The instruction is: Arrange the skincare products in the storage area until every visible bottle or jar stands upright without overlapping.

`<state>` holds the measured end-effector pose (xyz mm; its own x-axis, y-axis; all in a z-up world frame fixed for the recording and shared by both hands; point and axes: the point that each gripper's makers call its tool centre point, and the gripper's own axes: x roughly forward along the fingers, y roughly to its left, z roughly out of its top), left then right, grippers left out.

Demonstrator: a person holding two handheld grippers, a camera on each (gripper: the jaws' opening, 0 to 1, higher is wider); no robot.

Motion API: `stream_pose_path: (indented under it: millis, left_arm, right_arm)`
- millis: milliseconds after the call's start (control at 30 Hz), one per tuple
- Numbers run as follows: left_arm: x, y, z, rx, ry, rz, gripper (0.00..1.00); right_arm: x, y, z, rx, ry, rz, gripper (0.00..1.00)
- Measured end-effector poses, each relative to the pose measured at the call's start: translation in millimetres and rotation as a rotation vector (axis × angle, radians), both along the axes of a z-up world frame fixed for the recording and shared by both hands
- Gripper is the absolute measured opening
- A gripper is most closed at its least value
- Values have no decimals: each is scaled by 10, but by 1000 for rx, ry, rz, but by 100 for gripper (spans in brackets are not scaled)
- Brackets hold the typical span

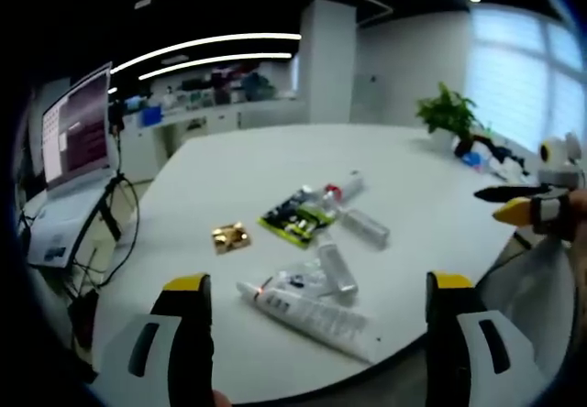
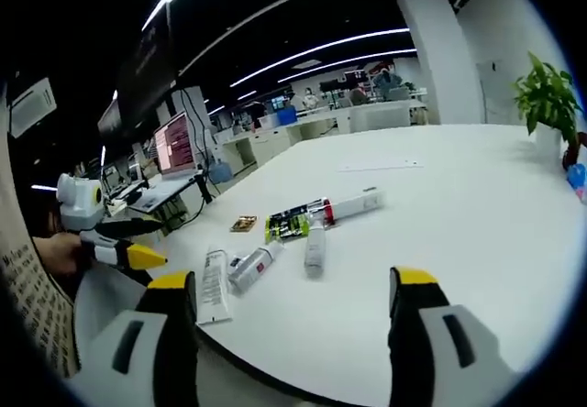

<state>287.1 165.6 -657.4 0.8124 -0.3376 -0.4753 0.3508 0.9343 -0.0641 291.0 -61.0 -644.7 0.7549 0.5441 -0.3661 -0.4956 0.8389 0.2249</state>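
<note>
Left gripper view: I see a smooth white counter [image 1: 275, 159] with a rounded edge. Ahead of my left gripper [image 1: 316, 311], between its fingers [image 1: 188, 329], lies a flattened white tube [image 1: 307, 313], printed, on its side. Just beyond it lie a clear cylindrical bottle [image 1: 336, 269] and a second clear bottle [image 1: 364, 225]. Farther out are a glossy green-and-black sachet [image 1: 295, 215], a white tube with a red cap [image 1: 341, 188] and a small gold foil packet [image 1: 230, 236]. All products lie flat; none stands upright. The fingers are wide apart, holding nothing.

Right gripper view: my right gripper [image 2: 298, 320] hovers off the counter edge, fingers spread wide, empty. The products lie beyond its fingertips. A hand [image 2: 57, 251], probably mine, holds the other gripper.
</note>
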Motion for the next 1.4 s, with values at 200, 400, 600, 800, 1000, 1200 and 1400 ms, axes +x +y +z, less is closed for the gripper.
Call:
stream_pose_path:
  millis: [200, 400, 600, 800, 1000, 1200, 1400]
  left_arm:
    - [5, -15, -8, 10, 1, -10, 94]
    - [-4, -21, -18, 1, 10, -18, 93]
    - [5, -1, -27, -5, 18, -7, 92]
    - [-3, -9, -53, -1, 33, -12, 92]
    - [1, 13, -61, 0, 38, 0, 91]
    - [12, 43, -61, 0, 38, 16, 91]
    - [23, 70, -70, 1, 43, 33, 90]
  right_arm:
    - [182, -70, -45, -41, 3, 22, 85]
    - [386, -201, -57, -114, -2, 58, 84]
    - [601, -326, -64, -163, -1, 90, 83]
    - [835, -369, -80, -292, -12, 192, 79]
    - [1027, -514, -445, -453, 85, 270, 68]
    - [1186, -444, -670, -517, 112, 398, 71]
    - [1482, -318, -740, -598, 91, 503, 69]
